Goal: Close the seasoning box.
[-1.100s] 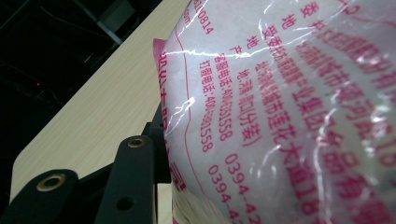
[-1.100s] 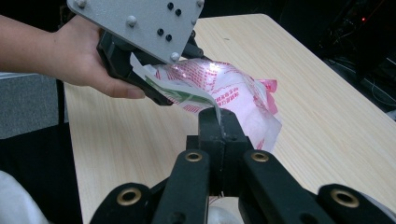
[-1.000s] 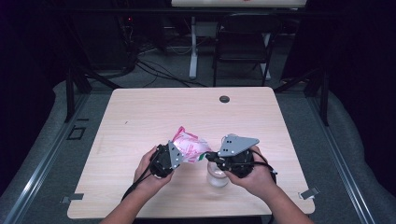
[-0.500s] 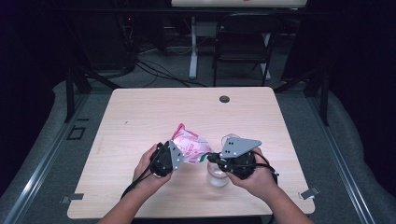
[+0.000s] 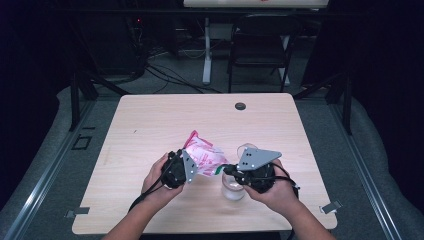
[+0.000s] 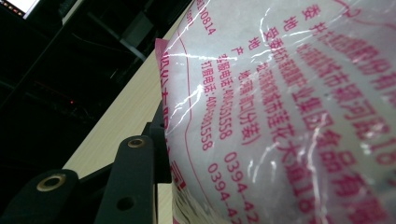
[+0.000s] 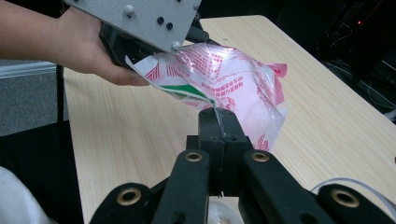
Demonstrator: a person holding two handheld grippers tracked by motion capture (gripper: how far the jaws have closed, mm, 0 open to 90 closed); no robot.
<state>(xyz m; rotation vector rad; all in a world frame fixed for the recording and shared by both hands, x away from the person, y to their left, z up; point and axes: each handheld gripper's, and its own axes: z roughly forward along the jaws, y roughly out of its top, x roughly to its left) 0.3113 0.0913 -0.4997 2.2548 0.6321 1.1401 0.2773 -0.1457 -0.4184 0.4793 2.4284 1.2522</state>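
A thin, crinkly pink-printed plastic bag [image 5: 202, 155] hangs over the near middle of the surface [image 5: 150, 125], left gripper [image 5: 186, 167] clamped on its body, right gripper [image 7: 218, 122] fingers pinched together on a corner; light, limp and slippery, best gripped at edges

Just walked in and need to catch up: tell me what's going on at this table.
A person at a wooden table works a handheld gripper in each hand on a pink-printed plastic bag. The left gripper holds one side of the bag, its print pressed up against that gripper's camera. The right gripper is shut on the bag's thin edge. The bag hangs stretched between them, just above a clear glass jar standing beside the right hand, which suggests opening or pouring.
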